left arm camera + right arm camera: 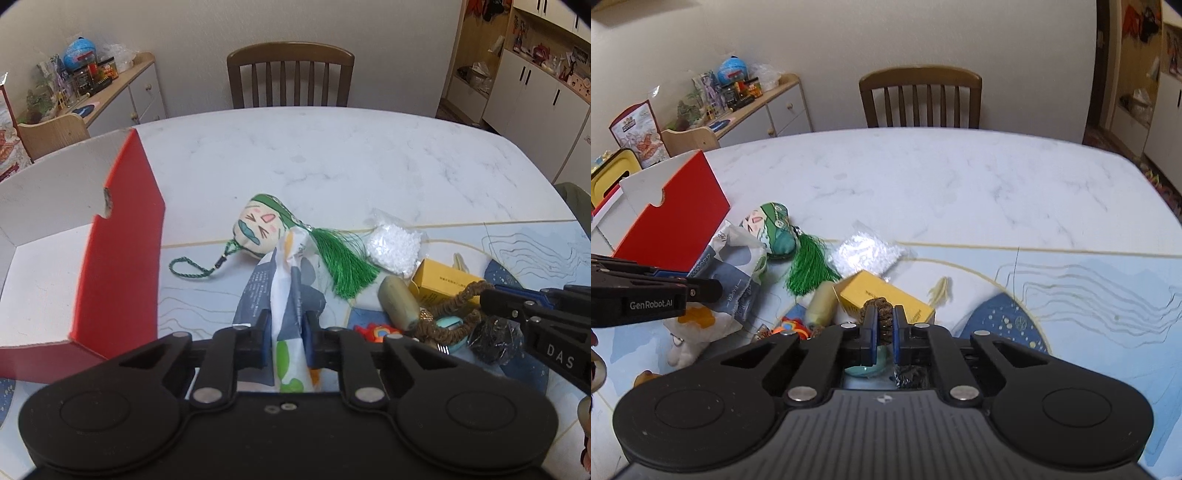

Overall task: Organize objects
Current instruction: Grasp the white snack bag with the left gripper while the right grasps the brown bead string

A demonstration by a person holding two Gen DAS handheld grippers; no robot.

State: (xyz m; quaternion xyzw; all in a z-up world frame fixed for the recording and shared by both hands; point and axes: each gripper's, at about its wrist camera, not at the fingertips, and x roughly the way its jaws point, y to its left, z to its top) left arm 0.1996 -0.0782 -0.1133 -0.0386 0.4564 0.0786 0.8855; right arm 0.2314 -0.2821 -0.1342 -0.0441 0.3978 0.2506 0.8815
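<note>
White letters "DAS" stood on the black body of the right tongs (484,299), seen from the left wrist. "GenRobot.AI" was printed in white on the side of the left tongs (713,290), seen from the right wrist. The word "PAPER" ran along the tissue pack (738,280). Print on the yellow box (886,295) was too small to read.

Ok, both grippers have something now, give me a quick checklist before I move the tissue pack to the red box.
1. Left gripper shut on the tissue pack: ok.
2. Right gripper shut on the brown scrunchie: ok.
3. Red box open: ok.
4. Box interior free: cannot tell, only partly seen.
5. Green tassel clear of pack: not ok, it overlaps.
</note>
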